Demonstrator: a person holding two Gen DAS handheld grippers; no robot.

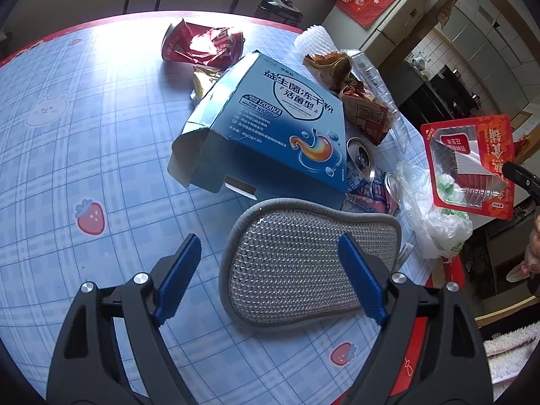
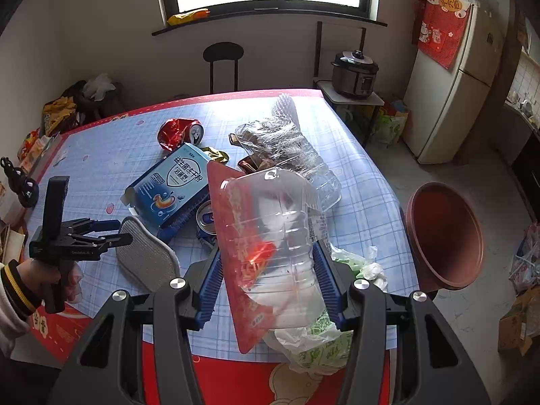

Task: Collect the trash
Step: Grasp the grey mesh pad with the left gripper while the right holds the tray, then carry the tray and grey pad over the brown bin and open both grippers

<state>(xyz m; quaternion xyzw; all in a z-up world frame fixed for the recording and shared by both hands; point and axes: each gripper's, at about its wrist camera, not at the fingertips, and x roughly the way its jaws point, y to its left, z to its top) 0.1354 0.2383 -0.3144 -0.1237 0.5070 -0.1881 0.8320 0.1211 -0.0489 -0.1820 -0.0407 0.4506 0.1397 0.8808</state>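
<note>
Right wrist view: the right gripper is clamped across a clear plastic food tray with a red printed film, held tilted above the near edge of the tabletop. The pads bear on thin, ribbed plastic; the likely failure is the tray buckling or sliding out of the pads as it is carried, since the red film hangs loose on one side and shifts the load. A brown basin sits off the right edge of the tabletop, tipped toward the camera; if it is the intended receptacle, a release made short of its rim would drop the tray on the floor. A crumpled white plastic bag lies directly beneath the tray and could snag on it.

Left wrist view: the left gripper hovers with its fingers apart, holding nothing, over a grey mesh pad near the near edge. Closing here would take the pad, which may not be trash at all. Beyond it lie the blue carton, a crushed red can, snack wrappers and another can, crowded together; reaching in risks knocking neighbours off the right edge.
</note>
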